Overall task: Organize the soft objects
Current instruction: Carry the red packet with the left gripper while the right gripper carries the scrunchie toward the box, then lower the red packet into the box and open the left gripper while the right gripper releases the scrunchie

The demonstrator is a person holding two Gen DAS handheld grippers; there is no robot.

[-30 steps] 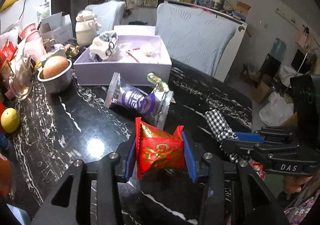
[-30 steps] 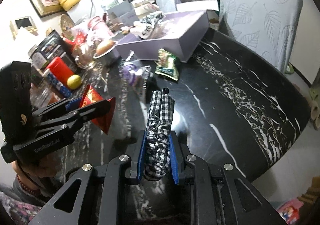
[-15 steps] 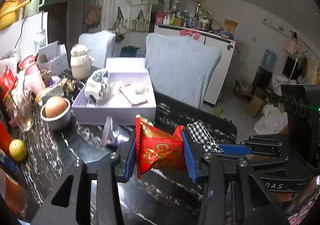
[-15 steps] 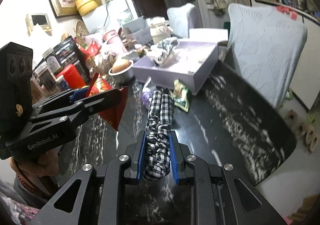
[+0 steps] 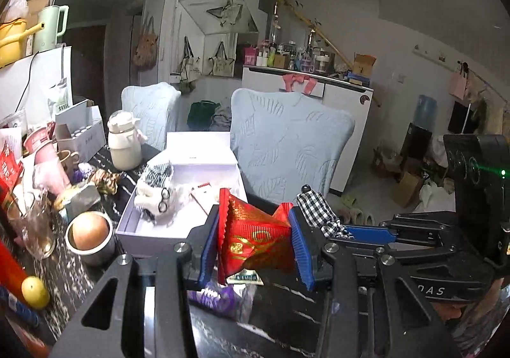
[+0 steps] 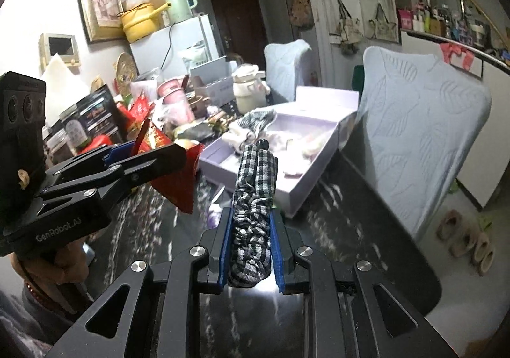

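My left gripper [image 5: 253, 243] is shut on a red and gold snack packet [image 5: 255, 238], held up above the black marble table [image 5: 280, 310]. In the right wrist view my right gripper [image 6: 250, 246] is shut on a black-and-white checked scrunchie [image 6: 253, 198], also lifted off the table. Each gripper shows in the other's view: the right one [image 5: 363, 232] with the scrunchie [image 5: 314, 210] beside the packet, the left one [image 6: 140, 157] with the packet [image 6: 178, 182] at left. An open lilac box [image 5: 149, 237] beyond holds a white plush with glasses [image 5: 156, 195] and small items.
A purple snack packet [image 5: 213, 296] lies on the table under the left gripper. At left stand a metal bowl with an egg [image 5: 89, 238], a lemon [image 5: 35, 291], cups and clutter. Two covered chairs [image 5: 287, 147] stand behind the box. Slippers [image 6: 465, 237] lie on the floor.
Both grippers have risen from the table with their loads. The views tipped up, so the box and chairs now sit behind the packet and scrunchie.
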